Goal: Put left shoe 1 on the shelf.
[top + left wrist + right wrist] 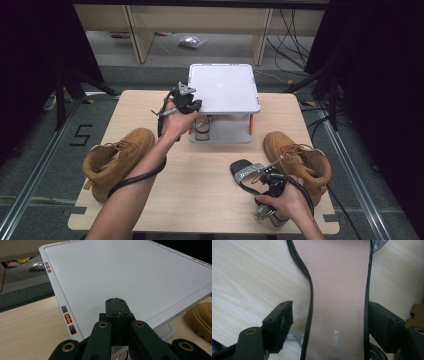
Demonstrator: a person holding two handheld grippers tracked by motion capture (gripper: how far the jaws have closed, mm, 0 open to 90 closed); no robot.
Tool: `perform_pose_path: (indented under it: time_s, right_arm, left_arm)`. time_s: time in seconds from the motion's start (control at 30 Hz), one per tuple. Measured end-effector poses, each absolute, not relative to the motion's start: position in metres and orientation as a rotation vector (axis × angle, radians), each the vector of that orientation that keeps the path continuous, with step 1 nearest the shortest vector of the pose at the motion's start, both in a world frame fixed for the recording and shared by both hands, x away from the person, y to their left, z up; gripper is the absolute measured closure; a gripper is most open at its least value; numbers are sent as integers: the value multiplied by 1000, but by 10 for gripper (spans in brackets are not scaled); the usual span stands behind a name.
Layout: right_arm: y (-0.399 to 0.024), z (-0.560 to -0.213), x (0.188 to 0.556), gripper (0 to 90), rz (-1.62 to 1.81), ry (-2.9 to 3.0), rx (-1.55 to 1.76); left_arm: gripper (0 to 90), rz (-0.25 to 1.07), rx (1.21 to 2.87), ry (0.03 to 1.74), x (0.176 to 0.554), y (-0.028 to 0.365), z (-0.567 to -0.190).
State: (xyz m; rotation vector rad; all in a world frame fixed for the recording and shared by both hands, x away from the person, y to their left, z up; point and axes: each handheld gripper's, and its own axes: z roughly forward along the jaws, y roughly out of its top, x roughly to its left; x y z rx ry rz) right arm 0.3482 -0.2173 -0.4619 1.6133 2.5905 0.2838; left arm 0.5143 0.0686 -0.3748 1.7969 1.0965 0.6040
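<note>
A black sandal with a silver strap (246, 172) lies on the wooden table (210, 170) at the front right. My right gripper (267, 176) hovers over its heel end. In the right gripper view the sandal's pink insole (339, 290) runs between the jaws of the right gripper (330, 311). These jaws are open: the left one stands clear of the sole and the right one is at its edge. My left gripper (196, 106) is shut with nothing in it, and its closed tips (117, 308) sit just above the front left corner of the white shelf top (120, 272).
The white two-level shelf (222, 87) stands at the table's back centre, with a second sandal (203, 129) on its lower level. A tan boot (117, 157) lies at the left and another tan boot (300, 160) at the right, close beside the black sandal.
</note>
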Motion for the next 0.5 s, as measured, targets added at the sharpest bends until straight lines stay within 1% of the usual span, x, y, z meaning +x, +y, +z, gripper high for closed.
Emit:
perform_pose_path:
  time_s: [0.2, 0.3, 0.5]
  right_arm:
    - [-218, -461, 348, 281, 253, 2616, 1608]
    - [-222, -463, 350, 284, 260, 2651, 1527]
    - [-219, -464, 352, 308, 212, 2654, 1548]
  left_arm:
    - [892, 603, 1800, 1096, 515, 69, -374]
    - [892, 605, 1801, 1096, 514, 68, -374]
    - [892, 607, 1803, 1094, 514, 68, -374]
